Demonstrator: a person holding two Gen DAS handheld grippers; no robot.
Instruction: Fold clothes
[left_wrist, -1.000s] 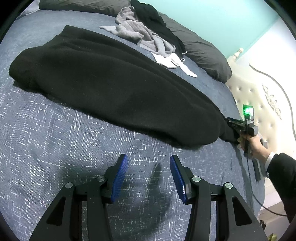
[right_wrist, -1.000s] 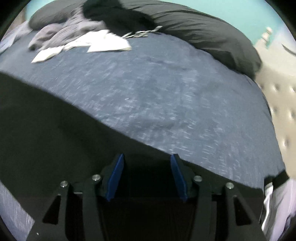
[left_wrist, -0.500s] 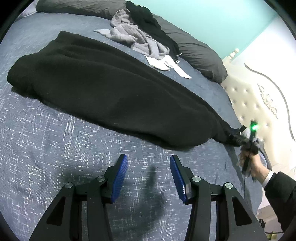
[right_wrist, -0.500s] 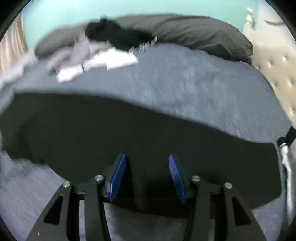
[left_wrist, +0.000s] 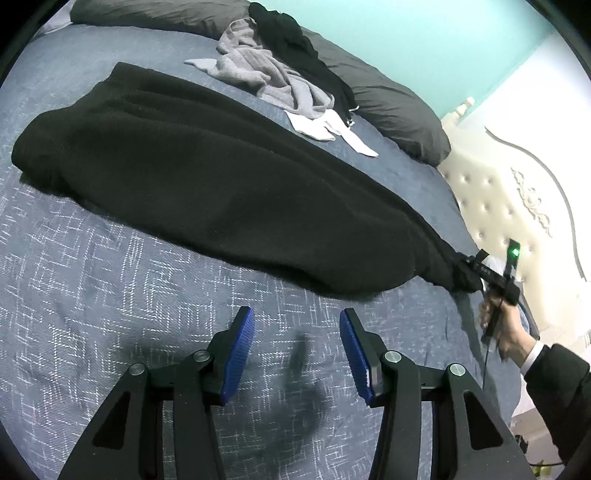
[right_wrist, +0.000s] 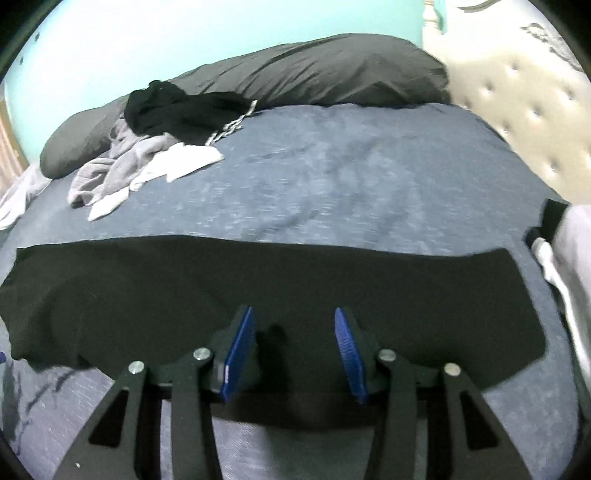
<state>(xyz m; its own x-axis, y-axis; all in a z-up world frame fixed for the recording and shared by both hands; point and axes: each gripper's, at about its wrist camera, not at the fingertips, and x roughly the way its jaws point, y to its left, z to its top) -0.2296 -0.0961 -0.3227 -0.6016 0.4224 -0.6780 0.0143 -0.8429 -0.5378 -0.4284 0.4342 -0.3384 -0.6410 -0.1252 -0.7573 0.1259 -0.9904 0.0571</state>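
Note:
A long black fleece garment (left_wrist: 221, 177) lies stretched across the blue-grey bed cover (left_wrist: 92, 295). My left gripper (left_wrist: 296, 312) hovers open over bare cover just short of the garment's near edge, with nothing between its blue pads. A hand (left_wrist: 506, 332) holds my right gripper (left_wrist: 471, 264) at the garment's narrow right end, where the fabric bunches around the tips. In the right wrist view the right gripper (right_wrist: 294, 309) stands over the flat black garment (right_wrist: 406, 295). Its pads are apart and their inner faces show bare.
A crumpled grey garment (left_wrist: 266, 70), another black garment (left_wrist: 295, 48) and white pieces (left_wrist: 325, 129) lie at the far side by dark grey pillows (left_wrist: 388, 103). A cream tufted headboard (left_wrist: 498, 206) bounds the bed on the right.
The right gripper has rolled and drawn back, so more of the black garment now shows beyond its tips. Its pads stand slightly closer together. The left gripper has hardly moved.

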